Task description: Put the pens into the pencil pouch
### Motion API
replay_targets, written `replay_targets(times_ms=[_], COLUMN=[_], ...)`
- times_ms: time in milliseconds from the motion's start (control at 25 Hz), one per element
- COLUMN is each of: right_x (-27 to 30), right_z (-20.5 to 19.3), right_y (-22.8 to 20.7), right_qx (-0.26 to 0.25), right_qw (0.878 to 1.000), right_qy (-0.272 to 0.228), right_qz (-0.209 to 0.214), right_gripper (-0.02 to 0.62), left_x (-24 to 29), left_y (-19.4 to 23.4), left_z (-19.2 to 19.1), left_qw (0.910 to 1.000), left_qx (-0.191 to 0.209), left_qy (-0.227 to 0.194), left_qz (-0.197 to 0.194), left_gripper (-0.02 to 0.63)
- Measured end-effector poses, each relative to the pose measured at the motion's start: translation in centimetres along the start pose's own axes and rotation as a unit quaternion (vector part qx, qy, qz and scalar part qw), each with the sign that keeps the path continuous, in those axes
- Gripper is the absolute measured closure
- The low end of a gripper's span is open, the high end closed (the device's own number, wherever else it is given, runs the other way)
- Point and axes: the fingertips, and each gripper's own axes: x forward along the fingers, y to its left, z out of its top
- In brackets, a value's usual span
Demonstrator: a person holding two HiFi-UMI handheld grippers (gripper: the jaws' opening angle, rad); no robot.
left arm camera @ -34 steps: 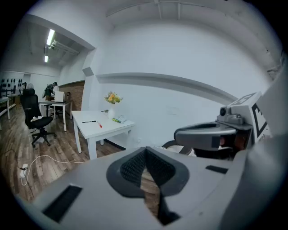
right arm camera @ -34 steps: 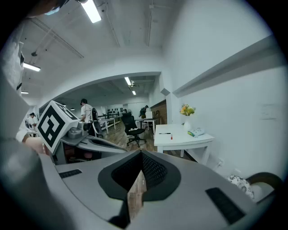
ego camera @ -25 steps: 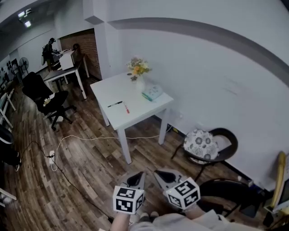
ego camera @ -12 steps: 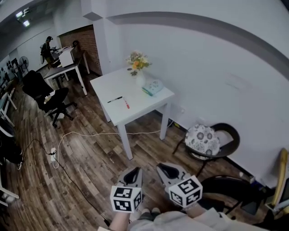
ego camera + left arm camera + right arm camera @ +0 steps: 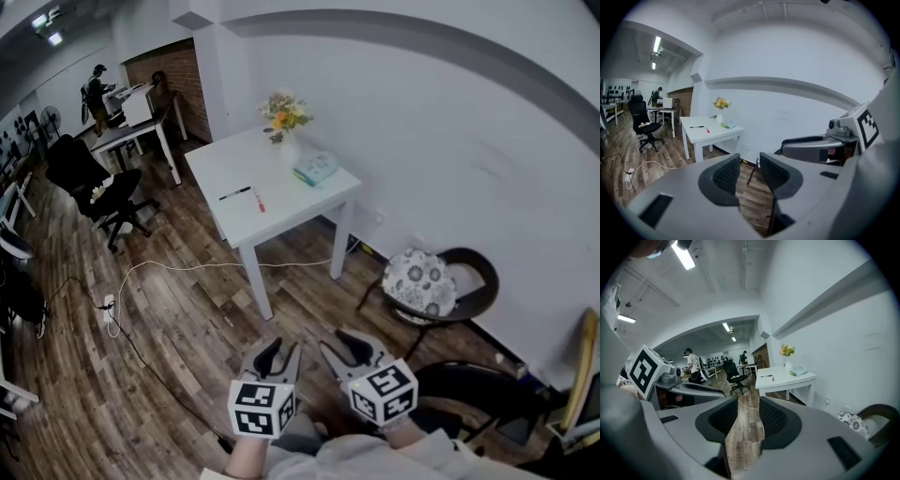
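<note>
Left tongs [image 5: 275,356] and right tongs [image 5: 352,349] released and empty, well apart from the white square worktop [image 5: 281,211].
Their jaws have just been opening and now stand spread, with only the brown wooden plank floor [image 5: 178,309] seen through each gap. On the worktop a slim black pen [image 5: 235,193] and a short red pen [image 5: 260,202] lie close together near its left edge; the pale green pencil pouch [image 5: 315,169] rests toward the wall side, just beside a white vase of yellow and orange flowers [image 5: 286,114]. A white cable [image 5: 187,267] trails across the floor by the worktop's legs.
</note>
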Motion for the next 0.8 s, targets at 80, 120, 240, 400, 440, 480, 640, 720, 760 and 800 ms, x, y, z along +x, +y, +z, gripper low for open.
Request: replay_targets(times_ms=[80, 120, 240, 400, 440, 480, 640, 720, 760, 800], right_x=[-0.1, -0.1, 0.3, 2.0, 2.7, 3.3, 6.5, 8.7, 9.9, 10.9], right_z=[-0.1, -0.1, -0.2, -0.5, -0.3, 0.1, 2.0, 2.8, 3.3, 3.9], right_y=[-0.7, -0.9, -1.3, -2.1, -2.5, -3.0, -4.9, -6.0, -6.4, -6.8], right_qx=[0.009, 0.012, 0.018, 0.029, 0.028, 0.026, 0.027, 0.023, 0.021, 0.019], right_qw=[1.0, 1.0, 1.0, 1.0, 1.0, 1.0, 0.999, 1.0, 1.0, 1.0], right_qy=[0.001, 0.0, 0.0, 0.009, 0.009, 0.01, 0.01, 0.004, 0.002, 0.001], right_qz=[-0.002, -0.003, -0.006, -0.008, -0.008, -0.009, -0.02, -0.018, -0.015, -0.015], right_gripper=[0.476, 0.476, 0.476, 0.476, 0.476, 0.476, 0.476, 0.476, 0.476, 0.476], left_x=[0.3, 0.4, 0.9, 2.8, 3.5, 4.3, 7.6, 9.1, 9.8, 10.5], left_y=[0.1, 0.1, 0.7, 1.9, 2.3, 2.7, 4.7, 6.2, 7.1, 8.1], left_z=[-0.1, -0.1, 0.1, 0.4, 0.6, 0.8, 2.6, 3.9, 4.7, 5.5], left_qw=[1.0, 1.0, 1.0, 0.9999, 0.9998, 0.9998, 0.9993, 0.9992, 0.9992, 0.9992], left_qx=[-0.003, -0.004, -0.008, -0.013, -0.014, -0.015, -0.009, -0.008, -0.008, -0.007], left_qy=[0.004, 0.005, 0.003, 0.006, 0.008, 0.009, 0.011, 0.009, 0.007, 0.005], left_qz=[0.003, 0.003, -0.001, -0.005, -0.007, -0.011, -0.035, -0.039, -0.039, -0.039], left_gripper=[0.489, 0.489, 0.489, 0.489, 0.489, 0.489, 0.489, 0.489, 0.489, 0.489])
